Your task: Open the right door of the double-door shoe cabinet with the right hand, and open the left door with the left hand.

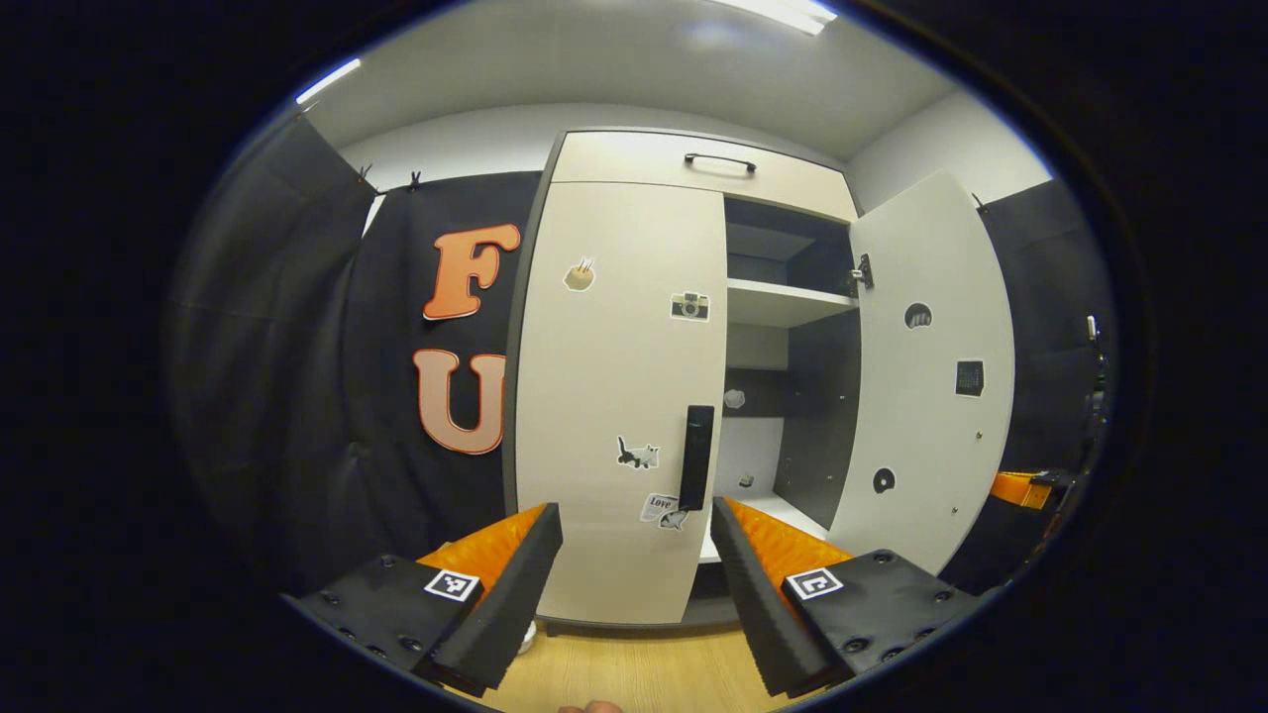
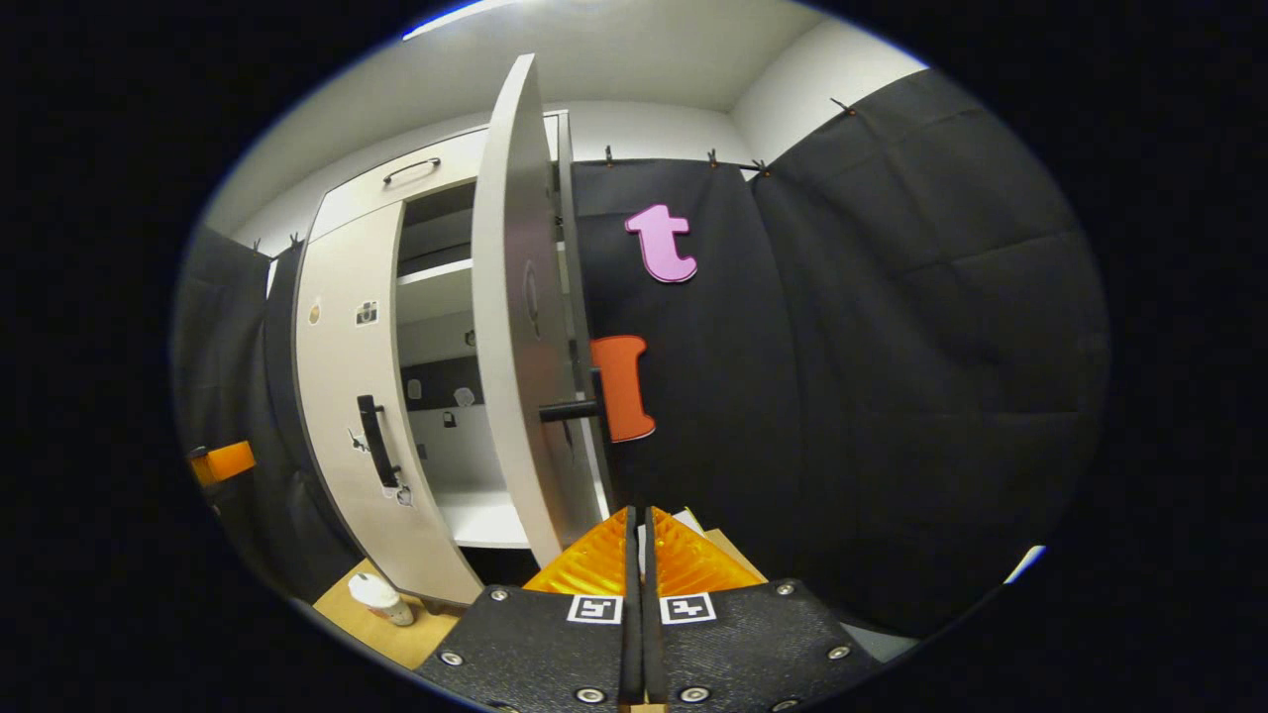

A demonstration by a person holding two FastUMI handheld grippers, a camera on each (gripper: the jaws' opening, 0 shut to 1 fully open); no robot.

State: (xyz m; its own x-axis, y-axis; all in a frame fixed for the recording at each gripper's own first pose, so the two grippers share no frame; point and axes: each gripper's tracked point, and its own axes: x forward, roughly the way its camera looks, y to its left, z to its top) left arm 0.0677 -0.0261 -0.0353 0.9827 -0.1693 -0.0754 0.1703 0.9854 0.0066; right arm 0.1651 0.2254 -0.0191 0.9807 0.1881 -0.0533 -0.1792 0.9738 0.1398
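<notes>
Before the left gripper (image 1: 634, 540), jaws wide and empty: pale shoe cabinet (image 1: 693, 163), right door (image 1: 931, 366) open, left door (image 1: 619, 396) closed.

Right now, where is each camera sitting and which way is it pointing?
Left gripper view: rides the left gripper, fingers spread, facing the closed left door and its handle; a fingertip peeks at the bottom edge.
Right gripper view: rides the right gripper, fingers together, looking along the edge of the open right door toward the booth wall.
Both show the cabinet's shelves and both doors.
</notes>
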